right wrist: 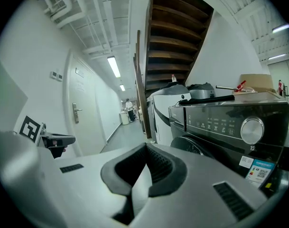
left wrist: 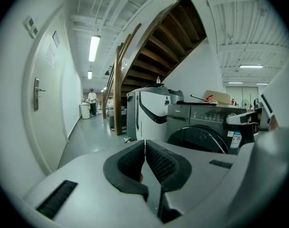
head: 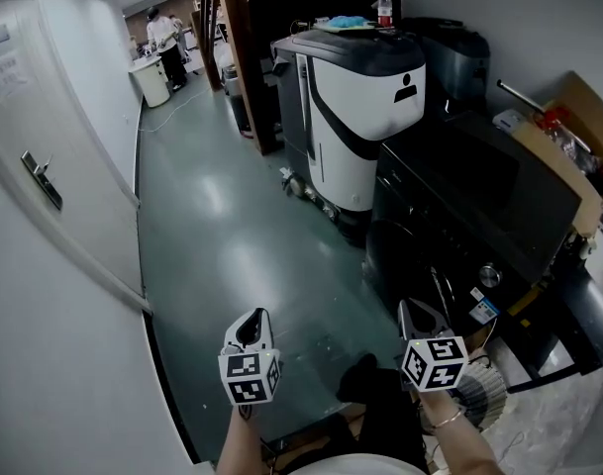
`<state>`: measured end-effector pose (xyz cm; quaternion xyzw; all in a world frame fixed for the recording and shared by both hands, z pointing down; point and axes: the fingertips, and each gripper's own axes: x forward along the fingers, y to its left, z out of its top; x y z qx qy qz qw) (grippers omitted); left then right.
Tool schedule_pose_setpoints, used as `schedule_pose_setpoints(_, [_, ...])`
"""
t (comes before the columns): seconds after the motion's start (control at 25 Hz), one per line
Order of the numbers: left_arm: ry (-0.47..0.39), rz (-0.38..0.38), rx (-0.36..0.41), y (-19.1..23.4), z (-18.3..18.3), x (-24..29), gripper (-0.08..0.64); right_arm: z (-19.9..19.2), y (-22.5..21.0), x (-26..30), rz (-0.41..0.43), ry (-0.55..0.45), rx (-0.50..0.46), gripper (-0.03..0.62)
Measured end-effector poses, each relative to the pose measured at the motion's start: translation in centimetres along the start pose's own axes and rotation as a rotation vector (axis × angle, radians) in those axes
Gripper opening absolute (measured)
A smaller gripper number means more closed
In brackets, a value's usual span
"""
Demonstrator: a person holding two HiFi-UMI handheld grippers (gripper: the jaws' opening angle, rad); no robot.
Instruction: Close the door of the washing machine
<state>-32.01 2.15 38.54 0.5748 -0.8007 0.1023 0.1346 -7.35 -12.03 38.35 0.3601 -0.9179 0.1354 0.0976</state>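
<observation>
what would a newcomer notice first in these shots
The dark front-loading washing machine along the right wall stands out first, with a white and black wheeled machine just beyond it. Low in the head view, the left gripper and the right gripper are both shut and empty. A white door with a metal handle fills the left side.

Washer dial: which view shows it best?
Right gripper view: the dial sits large and sharp on the washing machine's control panel. The head view shows the dial only small, from above, on the dark front. The left gripper view shows the panel far off, and the dial can't be made out there.
</observation>
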Motion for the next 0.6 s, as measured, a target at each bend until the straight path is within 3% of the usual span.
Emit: schedule_pose_setpoints(0.6, [0.017,-0.039,0.038,-0.2,-0.5,0.4,0.028,-0.5,0.7,0.8,0.001,-0.004,0.04,0.005])
